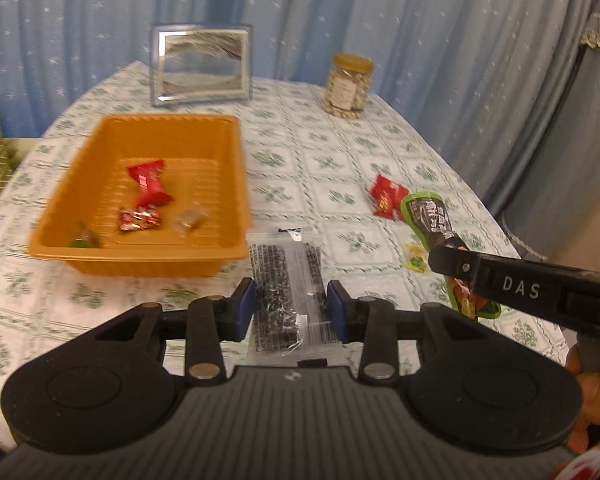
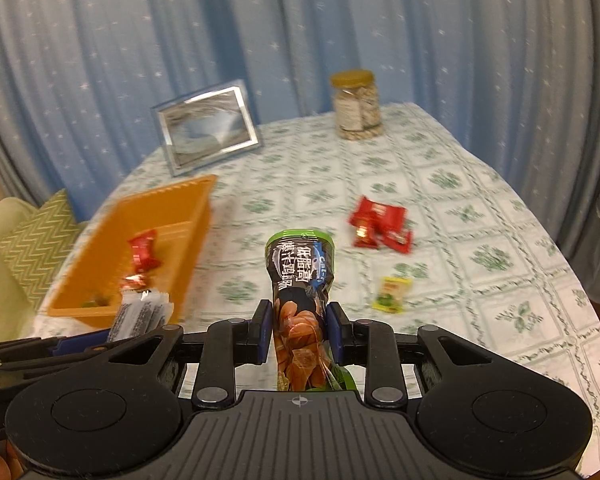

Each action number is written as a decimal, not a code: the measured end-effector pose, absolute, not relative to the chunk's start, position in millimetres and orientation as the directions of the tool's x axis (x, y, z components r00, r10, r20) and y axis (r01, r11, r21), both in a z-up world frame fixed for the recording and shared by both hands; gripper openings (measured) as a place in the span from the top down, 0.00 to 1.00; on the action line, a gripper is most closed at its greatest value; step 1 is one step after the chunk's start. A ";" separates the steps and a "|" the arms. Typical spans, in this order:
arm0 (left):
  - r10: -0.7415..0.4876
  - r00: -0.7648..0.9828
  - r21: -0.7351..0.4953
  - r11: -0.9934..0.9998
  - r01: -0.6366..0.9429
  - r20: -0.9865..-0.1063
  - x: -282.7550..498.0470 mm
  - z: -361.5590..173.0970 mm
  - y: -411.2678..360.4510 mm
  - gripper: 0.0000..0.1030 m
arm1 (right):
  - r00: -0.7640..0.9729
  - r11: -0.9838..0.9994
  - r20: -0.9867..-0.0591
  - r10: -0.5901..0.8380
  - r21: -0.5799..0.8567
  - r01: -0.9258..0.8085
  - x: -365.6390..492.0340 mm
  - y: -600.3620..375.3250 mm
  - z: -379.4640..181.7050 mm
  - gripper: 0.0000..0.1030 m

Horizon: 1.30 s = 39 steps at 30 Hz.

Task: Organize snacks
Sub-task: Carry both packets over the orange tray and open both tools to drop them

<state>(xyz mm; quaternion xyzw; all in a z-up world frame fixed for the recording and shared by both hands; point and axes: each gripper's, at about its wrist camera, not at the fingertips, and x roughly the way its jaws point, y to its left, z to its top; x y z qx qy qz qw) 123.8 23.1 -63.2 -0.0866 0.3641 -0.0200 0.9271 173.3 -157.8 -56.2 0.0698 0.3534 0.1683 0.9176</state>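
Snacks sit in both our grippers. Our left gripper [image 1: 291,308] has its blue pads closed most of the way on a clear packet [image 1: 286,296] printed with dark text, and the packet sticks out forward between the fingers. Our right gripper [image 2: 299,330] is nearly closed on a green and black snack bag [image 2: 300,280], pinched at its middle so the bag's top end points away from us.

Just beyond the left gripper lies an orange tray [image 1: 80,184] on the tablecloth [image 1: 340,152], to the left. Inside it we see a red wrapper [image 1: 148,186], a smaller red and silver sweet [image 1: 140,218], a clear wrapped piece [image 1: 190,220] and something green [image 1: 85,239] near the front wall.

To the right, loose on the cloth, lie red packets [image 2: 378,222] close together and a small yellow packet [image 2: 392,294] nearer us.

At the far edge stand a mirror frame [image 1: 202,66] and a jar [image 1: 348,86] with a yellow lid, well apart, against a blue curtain [image 1: 380,8].
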 end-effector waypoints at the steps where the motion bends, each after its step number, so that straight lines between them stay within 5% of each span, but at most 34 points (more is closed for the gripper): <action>1: -0.092 0.738 -0.177 0.983 -0.038 -0.668 120.6 -59.5 28.1 0.66 | 0.693 0.931 -0.621 0.366 0.246 -0.271 171.3 -153.0 -53.4 0.72; 39: 0.061 0.761 -0.190 0.953 -0.238 -0.646 104.6 -37.7 123.2 0.66 | 0.635 0.857 -0.594 0.494 0.209 -0.471 178.3 -49.9 -35.7 0.72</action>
